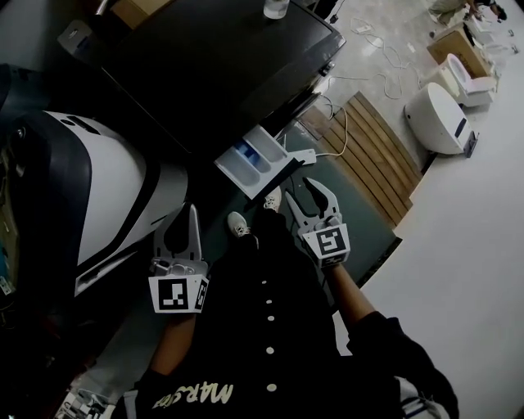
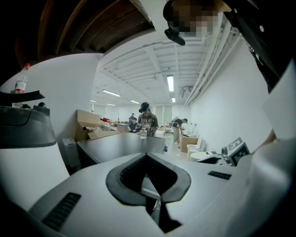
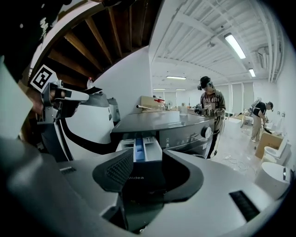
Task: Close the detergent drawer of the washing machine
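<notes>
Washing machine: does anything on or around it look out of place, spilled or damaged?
Only the detergent drawer stands out: it sticks out of the washing machine at its upper front, compartments exposed, not yet pushed in. A clear cup stands on the machine's top. No spill or damage shows.

White detergent drawer (image 1: 260, 162), wide open

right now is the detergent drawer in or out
Out: the detergent drawer juts from the washing machine front, its blue-lined compartments exposed.
</notes>
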A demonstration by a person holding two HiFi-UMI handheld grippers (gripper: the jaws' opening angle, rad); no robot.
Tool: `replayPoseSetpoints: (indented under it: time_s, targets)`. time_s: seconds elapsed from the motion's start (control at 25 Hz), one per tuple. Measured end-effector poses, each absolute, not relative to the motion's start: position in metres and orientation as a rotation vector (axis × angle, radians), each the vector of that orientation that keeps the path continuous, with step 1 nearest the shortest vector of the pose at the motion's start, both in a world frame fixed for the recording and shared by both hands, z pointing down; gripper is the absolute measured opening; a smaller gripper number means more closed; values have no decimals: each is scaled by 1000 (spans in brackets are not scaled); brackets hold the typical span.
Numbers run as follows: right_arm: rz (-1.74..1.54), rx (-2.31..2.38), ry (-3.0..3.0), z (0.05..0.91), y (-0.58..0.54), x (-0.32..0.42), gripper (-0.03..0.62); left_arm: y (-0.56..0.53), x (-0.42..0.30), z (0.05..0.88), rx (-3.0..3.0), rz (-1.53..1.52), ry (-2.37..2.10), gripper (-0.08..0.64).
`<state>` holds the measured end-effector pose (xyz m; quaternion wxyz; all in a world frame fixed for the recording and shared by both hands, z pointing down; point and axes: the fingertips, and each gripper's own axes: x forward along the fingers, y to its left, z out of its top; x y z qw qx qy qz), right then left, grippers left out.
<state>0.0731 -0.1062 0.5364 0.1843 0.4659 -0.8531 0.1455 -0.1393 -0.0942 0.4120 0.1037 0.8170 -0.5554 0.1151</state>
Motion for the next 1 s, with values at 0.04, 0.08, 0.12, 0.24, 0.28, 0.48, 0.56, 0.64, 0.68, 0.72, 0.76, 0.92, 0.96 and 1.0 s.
replayPoseSetpoints:
  time_s: [0.04,0.08,0.12,0.24,0.28,0.48,0.56,0.64,0.68,0.72,0.76,0.92,0.96,1.0]
  targets:
    - [417,1302,-2404,543,-108,71,209,-94,-139,415,2398,349,-1631,3]
    - [424,1289,-2405,550,-109,68,209,-95,-139,417,2390,357,-1625,3]
    - [430,1275,-2403,557,-111,66,209,-96,-138,420,2391,365,-1620,3]
    - [445,1235,-2380,573,-113,61,209,-99,-134,429,2398,394,-1597,3]
    - [452,1228,-2376,579,-113,60,209,-100,-132,431,2396,403,-1590,3]
    - [447,1202,-2405,593,-109,59,209,-104,-131,443,2368,444,-1569,3]
    - [431,1177,-2395,596,-107,59,209,-106,-130,448,2358,458,-1562,3]
    - [434,1149,-2393,600,-106,57,209,-107,-129,452,2347,470,-1558,3]
    - [433,1134,-2396,602,-106,56,209,-108,-129,454,2341,473,-1555,3]
    - [426,1123,-2401,604,-105,55,209,-109,-128,455,2337,476,-1554,3]
    - [415,1114,-2408,605,-106,54,209,-109,-127,456,2333,478,-1552,3]
    - [406,1087,-2417,604,-108,52,209,-112,-129,457,2316,481,-1559,3]
    - [417,1083,-2410,605,-107,53,209,-113,-130,457,2311,481,-1563,3]
    - [428,1079,-2402,606,-107,53,210,-114,-131,458,2306,481,-1569,3]
